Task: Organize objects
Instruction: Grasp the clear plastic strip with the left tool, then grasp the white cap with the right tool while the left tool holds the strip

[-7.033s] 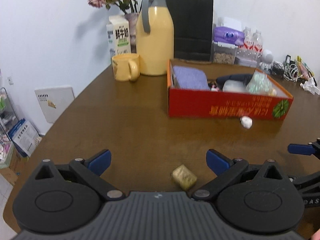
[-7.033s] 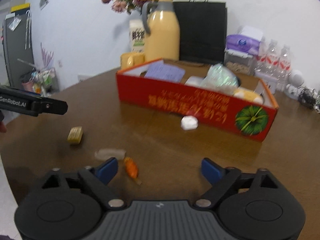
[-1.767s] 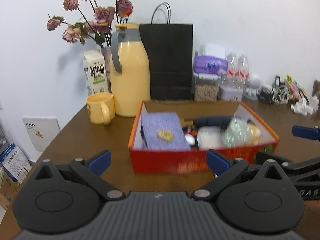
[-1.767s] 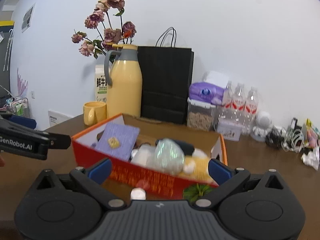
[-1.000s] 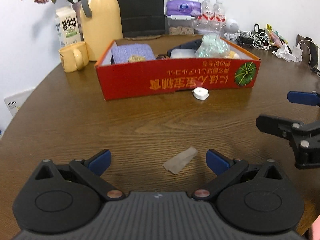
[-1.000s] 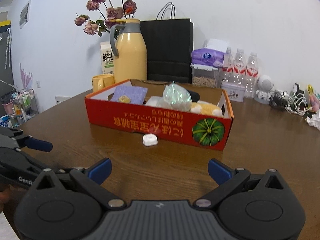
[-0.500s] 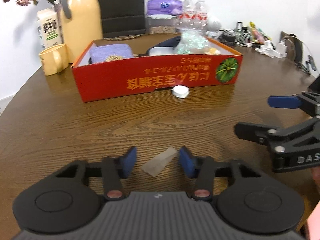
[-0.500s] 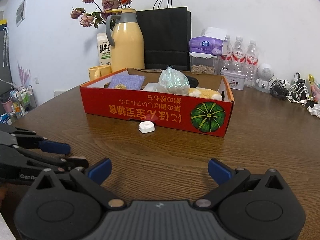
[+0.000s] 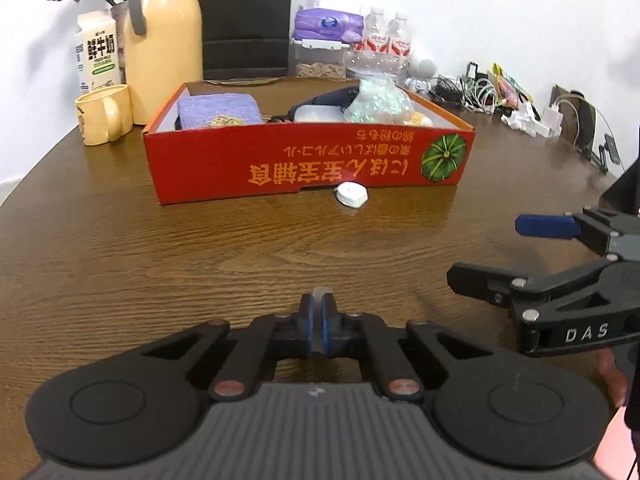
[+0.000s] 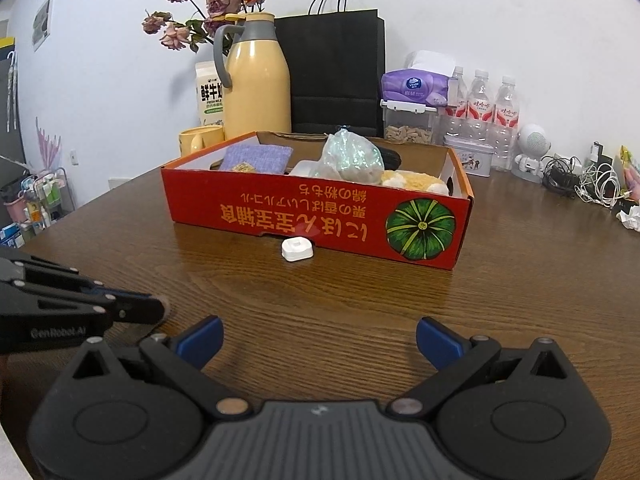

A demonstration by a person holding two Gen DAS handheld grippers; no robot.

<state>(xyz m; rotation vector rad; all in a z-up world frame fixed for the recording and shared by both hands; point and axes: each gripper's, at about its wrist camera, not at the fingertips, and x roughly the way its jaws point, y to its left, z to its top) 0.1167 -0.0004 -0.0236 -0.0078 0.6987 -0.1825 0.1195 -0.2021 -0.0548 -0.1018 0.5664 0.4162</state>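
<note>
Two blue pads meet at the centre of the left wrist view, where our left gripper (image 9: 319,322) has closed on a small translucent packet (image 9: 321,294), a pale sliver of which pokes out past the tips, low over the wooden table (image 9: 160,248). Beyond it we see the red cardboard box (image 9: 308,164) with a pumpkin printed on its front wall, and inside it a purple cloth (image 9: 218,109) with a small tan item lying on it, a shiny crinkled bag (image 9: 378,102) and a dark object at the back. A white cap-like piece (image 9: 351,194) lies on the table just beside the box's front wall. To the right, our right gripper (image 9: 520,248) reaches in from the edge with its fingers spread and nothing between them. Behind the box stand a yellow mug (image 9: 105,119), a yellow thermos jug (image 9: 164,40), a milk carton (image 9: 97,54) and a black paper bag (image 9: 244,16). From the right wrist view, our right gripper (image 10: 318,340) shows its two blue tips standing well apart over bare wood, holding nothing. The left gripper (image 10: 152,310) comes in from the left edge with its fingers pressed together, though we cannot make out the packet clearly from here. The red box (image 10: 312,216) sits ahead, the white piece (image 10: 297,249) touching or nearly touching its front wall.
</note>
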